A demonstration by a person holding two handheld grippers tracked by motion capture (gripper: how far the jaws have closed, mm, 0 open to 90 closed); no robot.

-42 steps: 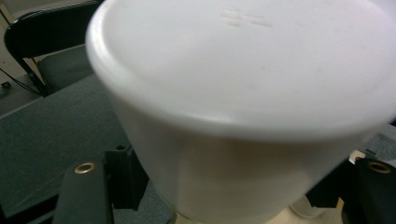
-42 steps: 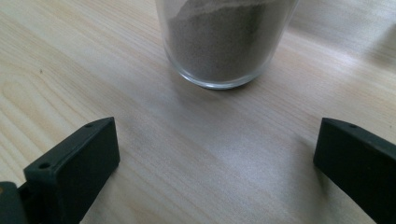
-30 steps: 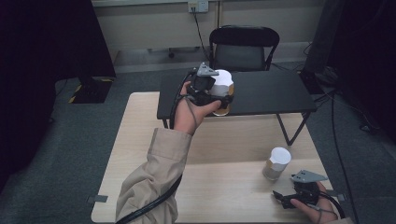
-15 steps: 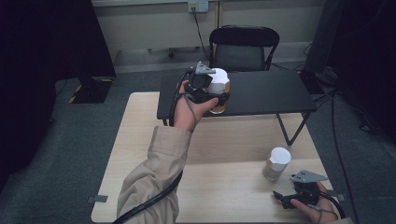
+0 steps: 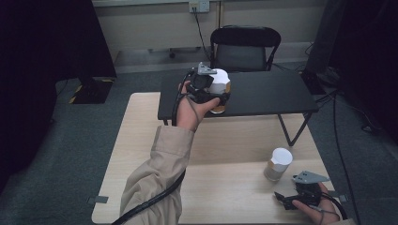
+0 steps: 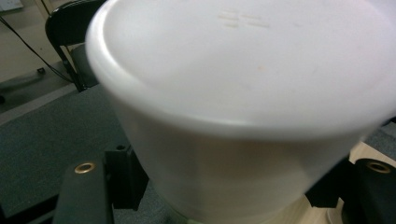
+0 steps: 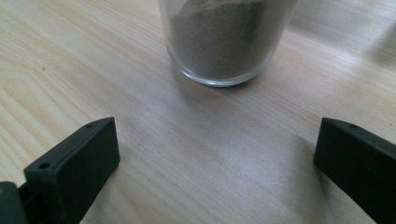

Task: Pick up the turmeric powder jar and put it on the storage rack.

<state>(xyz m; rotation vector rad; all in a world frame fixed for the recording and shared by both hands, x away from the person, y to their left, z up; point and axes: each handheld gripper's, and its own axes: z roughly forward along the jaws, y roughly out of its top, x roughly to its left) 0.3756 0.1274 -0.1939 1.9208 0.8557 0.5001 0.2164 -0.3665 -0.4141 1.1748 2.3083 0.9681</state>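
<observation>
With our left gripper [image 5: 220, 96] we pinch a white-lidded jar [image 5: 218, 89], raised above the black table [image 5: 263, 93]. Our right gripper [image 5: 287, 198] rests with jaws spread beside the second jar [image 5: 279, 164] on the wooden table [image 5: 225, 187]. We judge one jar nearly moved, the other untouched.

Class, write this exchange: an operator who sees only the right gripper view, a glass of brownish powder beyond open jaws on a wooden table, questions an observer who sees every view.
Operator: Is my glass covered on top?
Observer: Yes, the glass wears a white lid.
Operator: What is the other hand doing?
Observer: The left gripper is raised off the table, shut on a white-lidded jar, near the front edge of a black table.
</observation>
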